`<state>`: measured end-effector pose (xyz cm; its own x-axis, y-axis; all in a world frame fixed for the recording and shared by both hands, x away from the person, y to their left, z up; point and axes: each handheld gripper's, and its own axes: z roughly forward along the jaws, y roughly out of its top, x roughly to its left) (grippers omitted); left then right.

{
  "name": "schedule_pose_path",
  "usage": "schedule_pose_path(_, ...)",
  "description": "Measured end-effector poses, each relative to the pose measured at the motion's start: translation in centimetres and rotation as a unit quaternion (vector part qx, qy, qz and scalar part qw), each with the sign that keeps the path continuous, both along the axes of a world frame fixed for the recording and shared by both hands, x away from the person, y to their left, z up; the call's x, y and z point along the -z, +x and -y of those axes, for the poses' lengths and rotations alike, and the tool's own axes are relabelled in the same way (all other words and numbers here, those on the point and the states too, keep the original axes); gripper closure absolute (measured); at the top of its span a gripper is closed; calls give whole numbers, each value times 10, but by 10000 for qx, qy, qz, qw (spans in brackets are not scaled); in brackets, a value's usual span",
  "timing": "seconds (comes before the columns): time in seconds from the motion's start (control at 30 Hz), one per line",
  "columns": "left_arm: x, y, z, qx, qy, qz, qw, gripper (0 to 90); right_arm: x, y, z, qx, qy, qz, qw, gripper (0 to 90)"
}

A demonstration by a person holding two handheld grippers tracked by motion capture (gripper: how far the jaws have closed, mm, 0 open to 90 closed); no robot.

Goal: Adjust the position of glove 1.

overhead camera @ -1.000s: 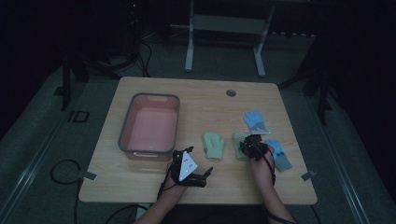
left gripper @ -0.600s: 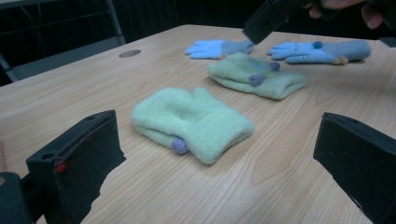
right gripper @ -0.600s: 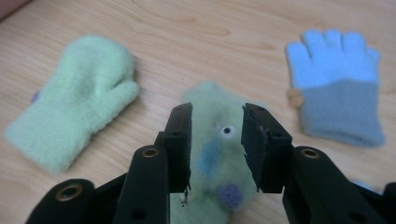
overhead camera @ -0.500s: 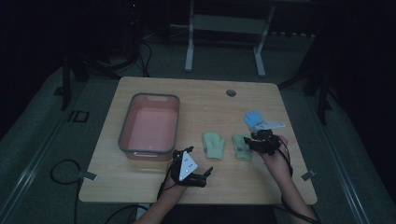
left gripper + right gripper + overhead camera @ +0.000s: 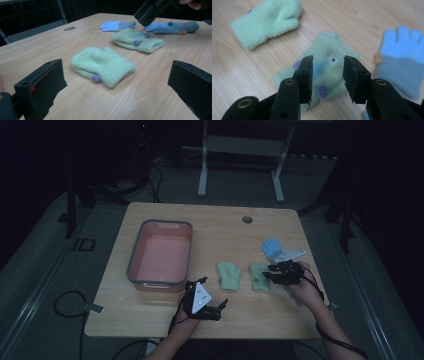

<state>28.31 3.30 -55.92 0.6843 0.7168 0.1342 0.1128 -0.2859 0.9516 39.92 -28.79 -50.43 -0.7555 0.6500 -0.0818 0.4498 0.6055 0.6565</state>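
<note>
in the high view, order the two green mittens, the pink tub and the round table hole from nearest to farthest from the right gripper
From the right gripper:
1. Right green mitten, directly beneath the jaws.
2. Left green mitten, just left of it.
3. Round table hole, toward the far edge.
4. Pink tub, far left.

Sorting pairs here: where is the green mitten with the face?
In the high view the faced green mitten lies right of centre, between the plain green mitten and the right gripper hovering over it.
</note>
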Motion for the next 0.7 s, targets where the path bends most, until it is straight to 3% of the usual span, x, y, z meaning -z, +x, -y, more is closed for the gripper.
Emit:
schedule_pose_path(0.23, 0, 0, 0, 10, -5, 0, 10000, 7, 18, -1, -2, 183, 30, -157, 9997, 569)
schedule_pose_path(0.3, 0, 0, 0, 14, -5, 2, 10000, 7, 28, 0, -4, 300, -171, -300, 9990, 569)
schedule_pose_path(0.47, 0, 0, 0, 16, 3, 1, 10000, 7, 33, 0, -2, 422, -91, -332, 9985, 577)
schedule_pose_path(0.6, 0, 1, -1, 18, -17, -17, 10000, 7, 34, 0, -2, 417, -39, -366, 9985, 630)
schedule_pose_path(0.7, 0, 1, -1, 27, -34, -26, 10000, 7, 34, -1, -4, 363, -32, -405, 9985, 750)
